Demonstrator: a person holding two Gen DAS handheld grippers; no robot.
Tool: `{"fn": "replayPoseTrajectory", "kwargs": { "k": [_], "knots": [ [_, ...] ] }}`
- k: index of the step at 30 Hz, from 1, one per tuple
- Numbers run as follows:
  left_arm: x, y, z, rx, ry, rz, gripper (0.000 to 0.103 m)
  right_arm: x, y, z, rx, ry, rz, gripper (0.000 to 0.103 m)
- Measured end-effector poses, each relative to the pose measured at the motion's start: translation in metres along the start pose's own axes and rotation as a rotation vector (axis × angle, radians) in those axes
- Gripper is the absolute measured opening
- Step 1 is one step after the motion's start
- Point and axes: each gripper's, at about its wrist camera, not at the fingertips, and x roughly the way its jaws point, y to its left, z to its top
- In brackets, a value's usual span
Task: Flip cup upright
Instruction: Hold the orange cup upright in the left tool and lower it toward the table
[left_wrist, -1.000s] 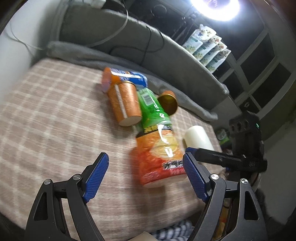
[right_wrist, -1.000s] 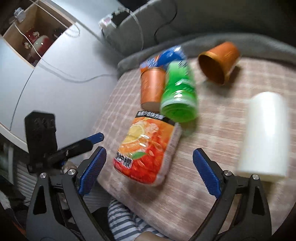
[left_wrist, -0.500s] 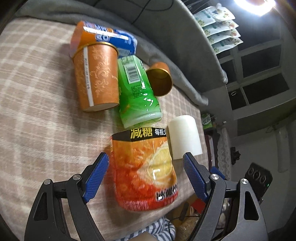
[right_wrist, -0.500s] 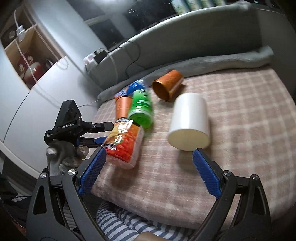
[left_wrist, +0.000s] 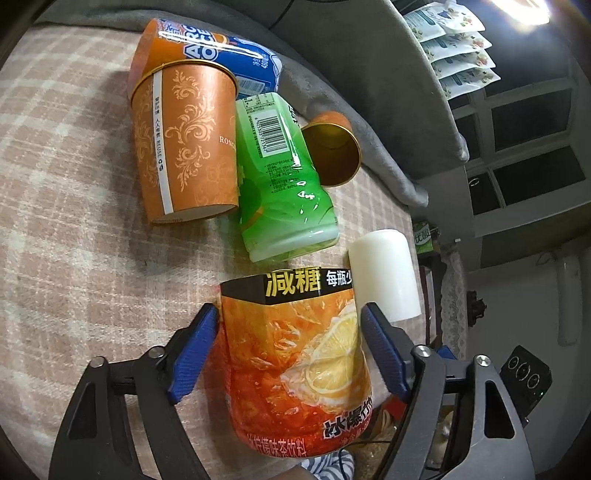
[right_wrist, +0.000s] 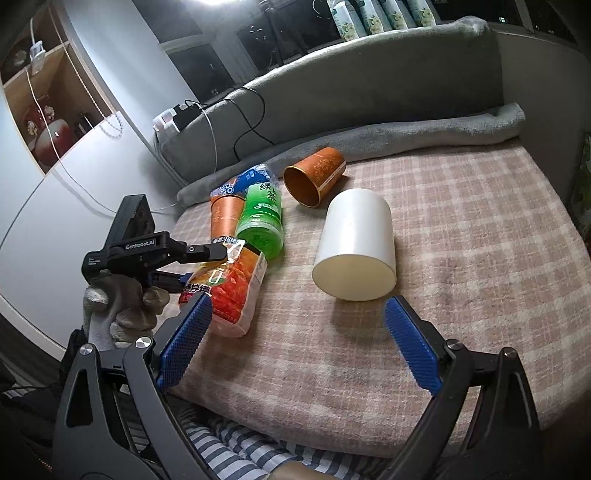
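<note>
Left gripper (left_wrist: 288, 343) is on the orange juice-label cup (left_wrist: 299, 365), which lies on its side at the near edge of the bed (left_wrist: 74, 229). Fingers (left_wrist: 194, 354) sit narrowed onto both flanks of the cup; contact looks firm on the left pad, and I can't confirm the right pad is fully seated. Gripping across the barrel near its mouth end makes sense to me: that gives a pivot for tipping it onto its base.

All relative to that cup: green tea-label cup (left_wrist: 284, 184) lies just beyond it, nearly touching. The ornate orange paper cup (left_wrist: 184, 147) is beyond that, with a blue-and-orange cup (left_wrist: 218, 51) behind. A small orange cup (left_wrist: 332, 147) is on its side, mouth open toward me. The white cup (left_wrist: 384, 273) lies just beside it on the right, also on its side.

Right gripper (right_wrist: 295, 332) hovers short of the white cup (right_wrist: 354, 251), fingers (right_wrist: 412, 347) spread wide, holding nothing. I read it as staged for the next flip.

Risk: thin cup wall may crush.
</note>
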Motion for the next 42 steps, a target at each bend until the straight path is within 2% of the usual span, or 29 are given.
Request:
{"fn": "replayPoseTrajectory", "kwargs": {
  "k": [9,15,28,35,42],
  "knots": [
    [0.002,-0.007,0.001,0.02,-0.014,0.014,0.075,0.003,-0.002,-0.002,0.014,-0.004,-0.011,0.096],
    [-0.006,-0.015,-0.004,0.066,-0.052,0.025,0.074,0.004,-0.002,-0.002,0.012,-0.002,-0.015,0.096],
    [-0.019,-0.05,-0.022,0.252,-0.194,0.129,0.072,0.004,-0.002,-0.002,0.007,-0.014,-0.038,0.096],
    [-0.013,-0.077,-0.036,0.395,-0.276,0.223,0.071,0.001,-0.002,0.0,-0.001,-0.028,-0.054,0.096],
    [-0.008,-0.09,-0.042,0.479,-0.319,0.288,0.071,-0.002,-0.003,0.0,-0.001,-0.037,-0.066,0.096]
  ]
}}
